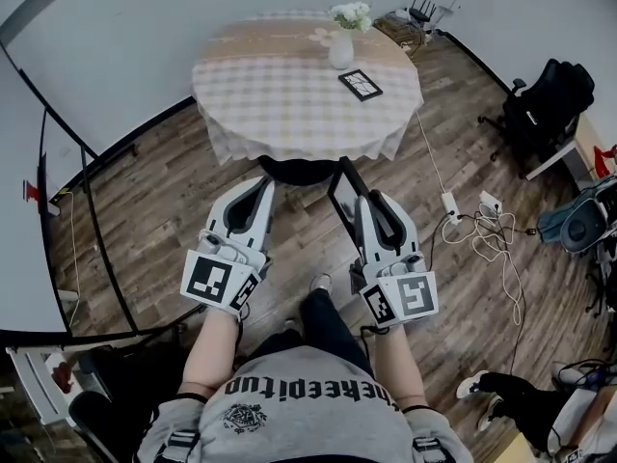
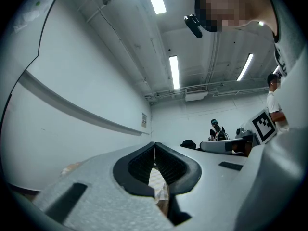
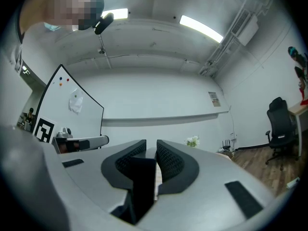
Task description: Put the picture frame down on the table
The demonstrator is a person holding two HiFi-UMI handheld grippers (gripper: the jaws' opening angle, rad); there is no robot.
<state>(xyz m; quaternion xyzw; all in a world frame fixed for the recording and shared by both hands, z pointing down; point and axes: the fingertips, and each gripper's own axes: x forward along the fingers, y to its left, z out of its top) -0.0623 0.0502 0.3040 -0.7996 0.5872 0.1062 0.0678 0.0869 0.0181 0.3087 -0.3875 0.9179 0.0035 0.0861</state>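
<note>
The right gripper (image 1: 366, 201) is clenched on one edge of the picture frame (image 1: 345, 172) and holds it over the floor, well short of the bench (image 1: 280, 104), probably to carry it there. The left gripper (image 1: 260, 186) is closed on nothing. On the bench, another frame (image 1: 360, 85) lies near a vase (image 1: 341, 48).

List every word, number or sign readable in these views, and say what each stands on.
"keepitup": print on the person's grey shirt; the letters before it are unclear.
Wall notice in the left gripper view: too small to read.
Wall notice in the right gripper view: too small to read.
Marker cube: pattern only, no letters.
</note>
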